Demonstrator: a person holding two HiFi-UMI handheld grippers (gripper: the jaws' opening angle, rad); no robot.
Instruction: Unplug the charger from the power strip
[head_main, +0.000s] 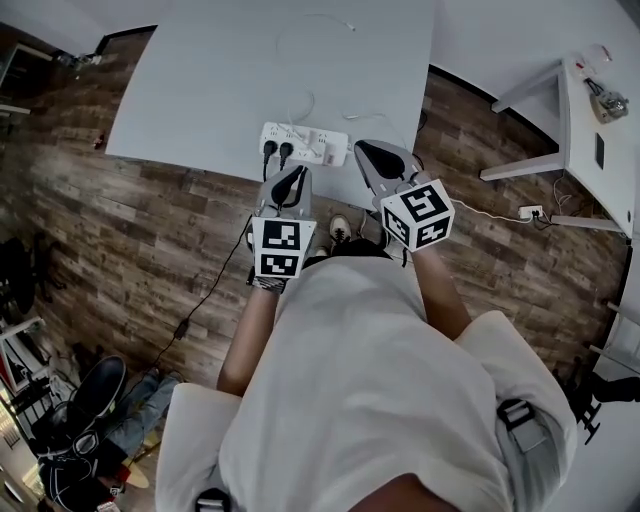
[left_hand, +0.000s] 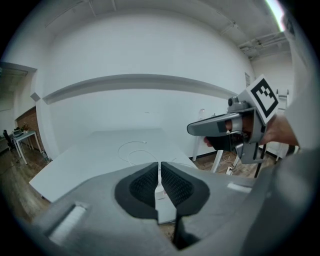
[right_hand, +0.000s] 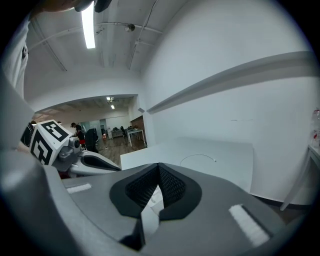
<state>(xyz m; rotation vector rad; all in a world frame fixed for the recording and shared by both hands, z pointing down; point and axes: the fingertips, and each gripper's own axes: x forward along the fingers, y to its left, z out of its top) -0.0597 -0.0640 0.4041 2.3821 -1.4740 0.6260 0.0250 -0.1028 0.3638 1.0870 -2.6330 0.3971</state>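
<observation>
Power strip (head_main: 305, 143): white, lying at the near edge of the tabletop (head_main: 200, 90); two black plugs (head_main: 276, 150) sit in its left sockets.
Charger (head_main: 331, 152): white, plugged in toward the strip's right end.
Left gripper (head_main: 296, 172): jaws clenched on nothing, tip just short of the black plugs.
Right gripper (head_main: 365, 150): jaws pressed together, empty, tip just beside the strip's right end, near the charger.
</observation>
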